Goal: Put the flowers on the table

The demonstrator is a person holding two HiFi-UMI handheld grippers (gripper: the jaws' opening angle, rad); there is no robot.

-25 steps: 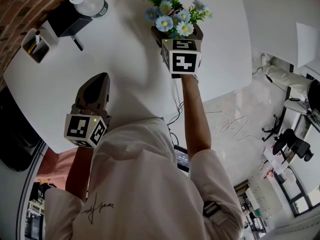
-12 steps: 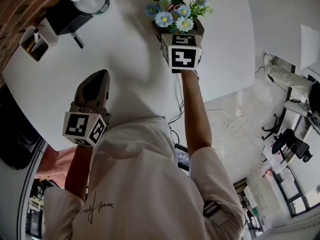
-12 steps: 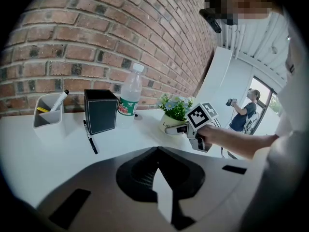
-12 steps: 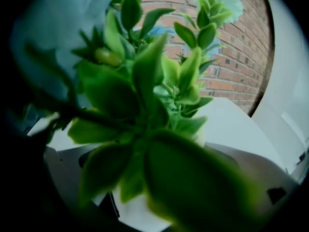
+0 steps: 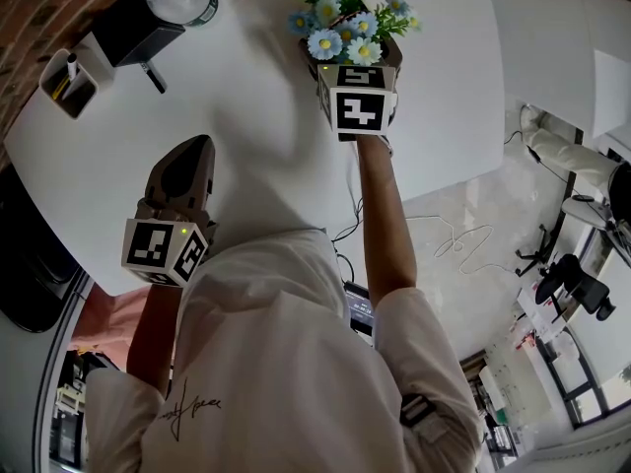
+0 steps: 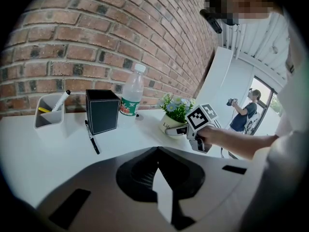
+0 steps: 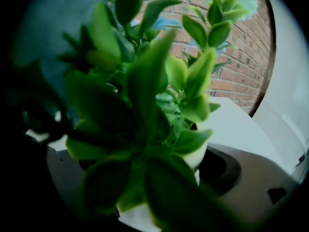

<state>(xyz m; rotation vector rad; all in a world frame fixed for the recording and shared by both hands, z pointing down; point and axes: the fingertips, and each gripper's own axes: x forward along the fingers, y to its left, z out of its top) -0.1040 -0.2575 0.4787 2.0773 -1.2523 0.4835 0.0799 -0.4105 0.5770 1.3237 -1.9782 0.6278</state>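
A: Left side?
B: Holding the left gripper (image 6: 157,151) over the table's (image 5: 99,185) near edge, jaws pressed together on nothing, arm drawn back beside the torso.
A: Right side?
B: Reaching the bare right arm (image 5: 380,225) out straight toward the far edge, right gripper (image 5: 353,65) clamped on the flower pot (image 7: 203,153), marker cube facing up.

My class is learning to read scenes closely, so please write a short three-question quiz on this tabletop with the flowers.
1. True or false: the left claw holds the flower pot.
2. What stands right beside the water bottle? A. black box B. laptop C. mug
3. Which claw is shut on the flower pot?
Key: 1 false; 2 A; 3 the right claw.
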